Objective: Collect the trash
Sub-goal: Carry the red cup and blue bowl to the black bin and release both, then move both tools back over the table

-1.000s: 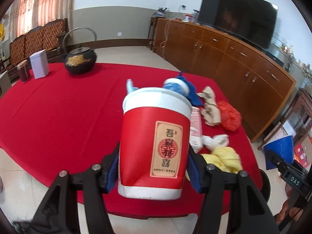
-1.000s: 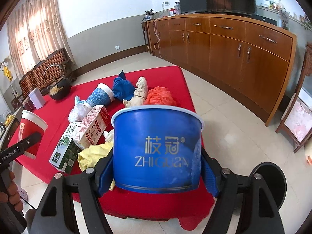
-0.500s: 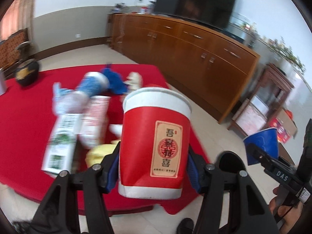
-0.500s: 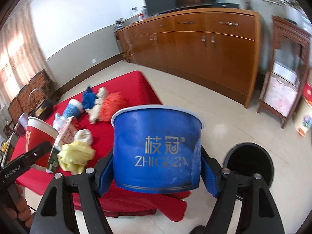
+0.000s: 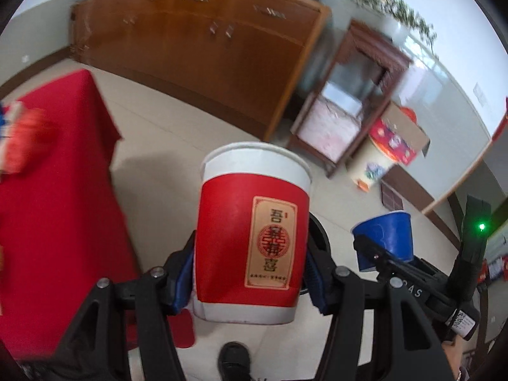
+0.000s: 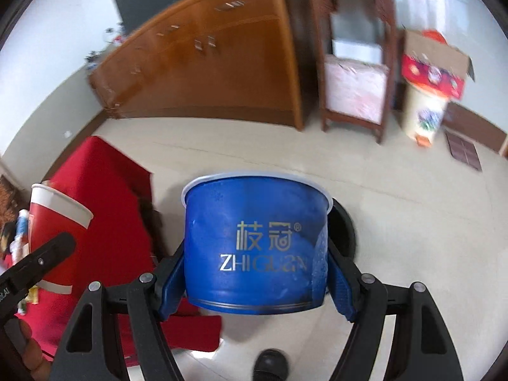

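Left gripper (image 5: 250, 273): blue pads clamped on both sides of the red cup (image 5: 250, 247), upright, centre frame.
Right gripper (image 5: 385, 255): at 4 o'clock, gripping the blue cup (image 5: 389, 235).
Bin (image 5: 317, 231): dark rim showing just behind the red cup.
Table (image 5: 57, 222): red cloth, 9 o'clock.
Cabinet (image 5: 197, 54): wooden, 12 o'clock, blurred.
Shoe (image 5: 234, 360): black, 6 o'clock.

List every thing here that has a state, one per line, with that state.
red paper cup: upright, clamped in the left tongs, off the table.
blue tub: upright, clamped in the right tongs, held over the floor.
black bin: on the floor, mostly hidden behind the tub.
cardboard box: flaps open.
red tablecloth: hanging over the table edge.
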